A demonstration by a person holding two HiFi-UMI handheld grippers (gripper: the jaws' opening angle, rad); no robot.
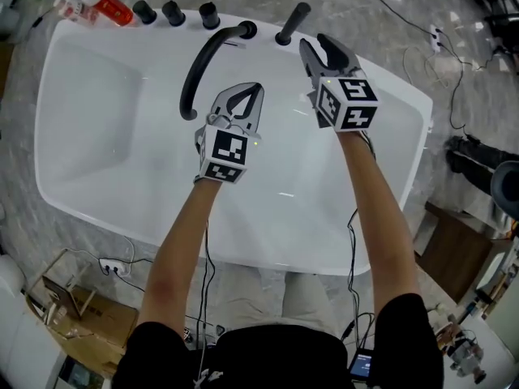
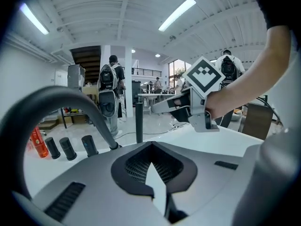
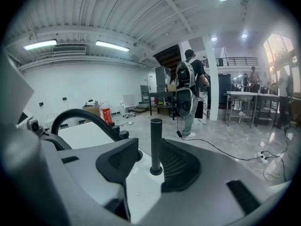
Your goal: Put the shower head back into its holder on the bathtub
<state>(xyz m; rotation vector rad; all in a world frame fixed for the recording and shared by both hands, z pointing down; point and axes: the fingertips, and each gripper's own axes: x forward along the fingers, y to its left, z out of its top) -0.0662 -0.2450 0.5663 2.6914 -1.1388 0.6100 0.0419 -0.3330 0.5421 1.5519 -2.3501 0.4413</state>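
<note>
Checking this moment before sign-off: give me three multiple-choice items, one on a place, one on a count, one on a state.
1. Where on the bathtub is the shower head? A lying in its basin; B upright on its rim; C hanging over its side.
2. How many black knobs stand on the rim? A one; B three; C five.
3. The right gripper has its jaws: A apart; B clamped on a knob; C shut together.
Answers: 1 B, it stands on end beside the spout; 2 B, three stand in a row near the red bottle; 3 A, a gap shows between them, nothing gripped.
</note>
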